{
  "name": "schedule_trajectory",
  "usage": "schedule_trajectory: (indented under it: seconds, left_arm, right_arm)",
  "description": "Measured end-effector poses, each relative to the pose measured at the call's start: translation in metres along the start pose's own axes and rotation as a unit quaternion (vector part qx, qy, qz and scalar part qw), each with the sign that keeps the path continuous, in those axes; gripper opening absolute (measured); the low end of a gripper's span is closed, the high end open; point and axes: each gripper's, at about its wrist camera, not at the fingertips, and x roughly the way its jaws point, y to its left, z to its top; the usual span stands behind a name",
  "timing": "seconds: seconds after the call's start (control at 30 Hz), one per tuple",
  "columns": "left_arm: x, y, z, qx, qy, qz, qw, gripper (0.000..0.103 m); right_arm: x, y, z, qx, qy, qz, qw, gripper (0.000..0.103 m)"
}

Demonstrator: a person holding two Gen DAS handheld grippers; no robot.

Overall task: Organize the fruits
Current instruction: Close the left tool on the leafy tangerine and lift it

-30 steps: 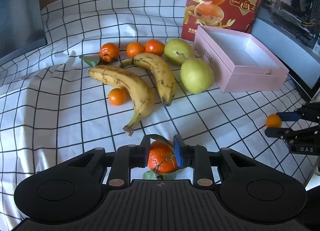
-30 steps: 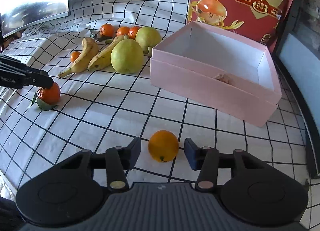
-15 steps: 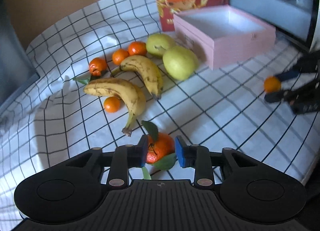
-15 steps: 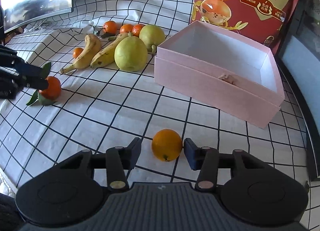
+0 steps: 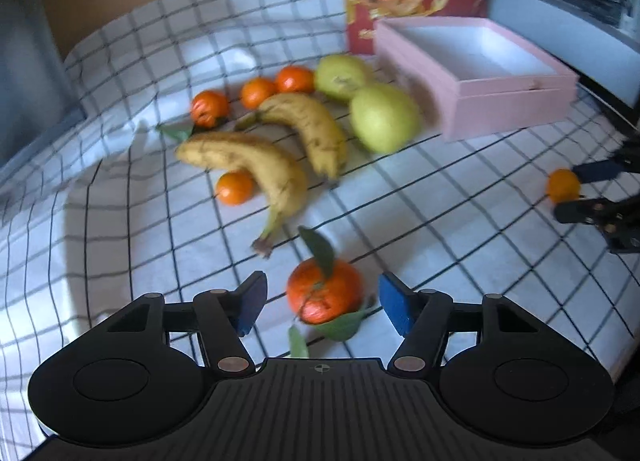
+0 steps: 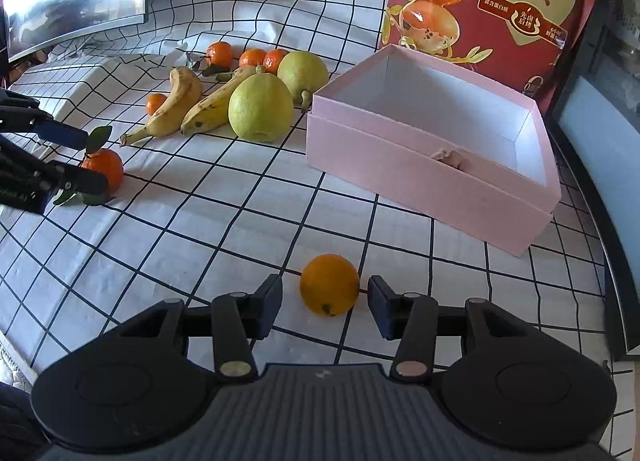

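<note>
The left gripper's [image 5: 322, 299] jaws have just been opening: a second ago they pinched the leafy tangerine [image 5: 325, 291], and now they stand wide apart with the fruit free between them on the checked cloth [image 5: 460, 229]. The right gripper [image 6: 325, 307] is parted too, an orange [image 6: 329, 290] lying loose between its jaws; the right pad seems just clear of it, though the gap is hard to judge. Farther off, left of centre, lie two bananas [image 6: 182, 99], two pears [image 6: 261, 107] and four small tangerines [image 6: 252, 58] in a cluster. The pink box [image 6: 424, 169] sits at far right, open, before a red bag [image 6: 492, 1].
</note>
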Motion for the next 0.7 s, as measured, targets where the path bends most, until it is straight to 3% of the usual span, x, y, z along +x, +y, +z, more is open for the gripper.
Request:
schedule_trajectory:
  seconds: [0.23, 0.3, 0.7]
  left_arm:
    - [0.016, 0.018, -0.002, -0.08, 0.019, -0.037, 0.996, 0.064]
    - [0.019, 0.019, -0.004, -0.092, 0.017, -0.045, 0.9946, 0.051]
    - [-0.004, -0.011, 0.005, -0.061, 0.004, -0.1, 0.9931, 0.051]
  right_arm:
    - [0.001, 0.001, -0.002, -0.002, 0.005, 0.003, 1.0, 0.047]
    - [0.001, -0.001, -0.002, 0.001, 0.007, 0.003, 1.0, 0.047]
    - [0.002, -0.004, -0.001, 0.015, 0.005, 0.008, 1.0, 0.047]
